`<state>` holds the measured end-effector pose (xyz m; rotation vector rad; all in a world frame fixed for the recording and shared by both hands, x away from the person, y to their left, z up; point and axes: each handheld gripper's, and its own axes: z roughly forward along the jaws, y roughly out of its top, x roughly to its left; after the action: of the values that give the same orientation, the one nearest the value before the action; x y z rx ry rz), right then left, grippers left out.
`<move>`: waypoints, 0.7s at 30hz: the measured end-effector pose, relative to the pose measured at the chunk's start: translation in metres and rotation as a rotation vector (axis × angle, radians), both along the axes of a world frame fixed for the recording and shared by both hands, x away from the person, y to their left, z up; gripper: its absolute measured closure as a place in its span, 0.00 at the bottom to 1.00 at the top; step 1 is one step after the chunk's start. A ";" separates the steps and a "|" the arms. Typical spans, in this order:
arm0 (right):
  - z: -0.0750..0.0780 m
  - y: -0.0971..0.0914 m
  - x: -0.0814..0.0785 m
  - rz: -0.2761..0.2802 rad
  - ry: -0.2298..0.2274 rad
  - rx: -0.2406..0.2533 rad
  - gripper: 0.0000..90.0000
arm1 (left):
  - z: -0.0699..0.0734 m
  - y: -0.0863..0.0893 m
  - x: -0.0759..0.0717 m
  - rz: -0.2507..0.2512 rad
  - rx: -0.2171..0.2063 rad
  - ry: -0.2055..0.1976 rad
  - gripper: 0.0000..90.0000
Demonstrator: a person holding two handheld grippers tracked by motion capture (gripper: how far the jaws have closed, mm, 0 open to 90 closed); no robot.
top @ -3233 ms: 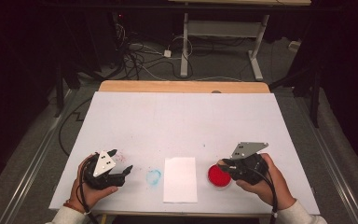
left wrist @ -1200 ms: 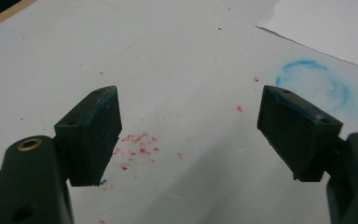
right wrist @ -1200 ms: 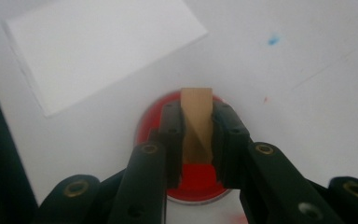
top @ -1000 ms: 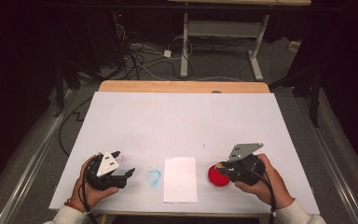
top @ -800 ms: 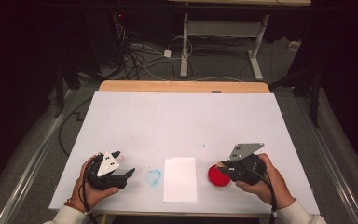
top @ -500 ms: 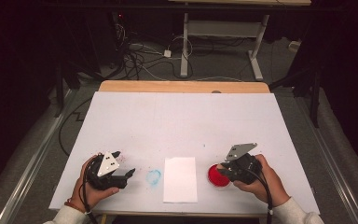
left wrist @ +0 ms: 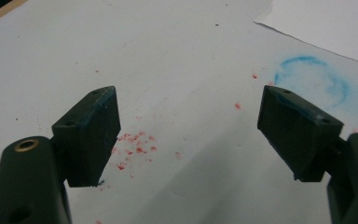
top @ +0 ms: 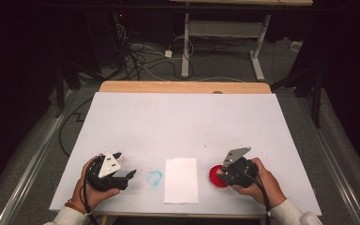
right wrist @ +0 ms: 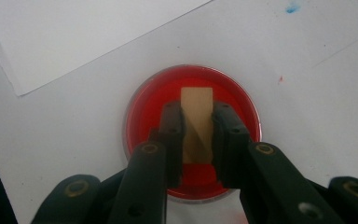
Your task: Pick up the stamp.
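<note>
Between my right claw's (right wrist: 198, 126) two jaws: one wooden block (right wrist: 196, 122), clamped tight.
Under it sits one red dish (right wrist: 145, 100); one paper sheet (top: 181, 180) lies beside. My left claw (left wrist: 189, 126) gapes empty near one blue ring (left wrist: 313, 81).

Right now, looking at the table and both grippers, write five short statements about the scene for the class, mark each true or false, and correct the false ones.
1. The right gripper has its jaws closed on a tan wooden block. True.
2. That block is held over a blue dish. False: the round dish is red.
3. The left gripper holds a stamp. False: its jaws stand wide open with nothing between them.
4. A blue ring mark lies on the table between the left gripper and the white paper sheet. True.
5. The white paper sheet covers the red dish. False: the sheet lies beside the dish, apart from it.
</note>
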<state>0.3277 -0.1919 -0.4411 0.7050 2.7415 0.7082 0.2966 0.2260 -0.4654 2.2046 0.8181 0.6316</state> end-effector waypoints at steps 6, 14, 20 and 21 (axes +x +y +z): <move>0.000 0.000 0.002 -0.002 0.020 0.004 0.84 | 0.000 -0.001 0.001 -0.005 -0.002 -0.007 0.23; 0.000 0.000 0.002 0.001 0.017 0.003 0.84 | 0.000 0.001 0.003 0.011 -0.010 -0.007 0.23; 0.001 -0.001 0.002 -0.002 0.015 0.008 0.84 | 0.001 0.001 0.003 0.010 -0.015 -0.014 0.23; 0.001 -0.001 0.002 0.007 0.008 0.007 0.84 | 0.001 0.002 0.004 0.005 -0.010 -0.025 0.23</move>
<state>0.3296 -0.1928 -0.4402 0.7024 2.7513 0.7189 0.3007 0.2279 -0.4644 2.1816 0.8131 0.6549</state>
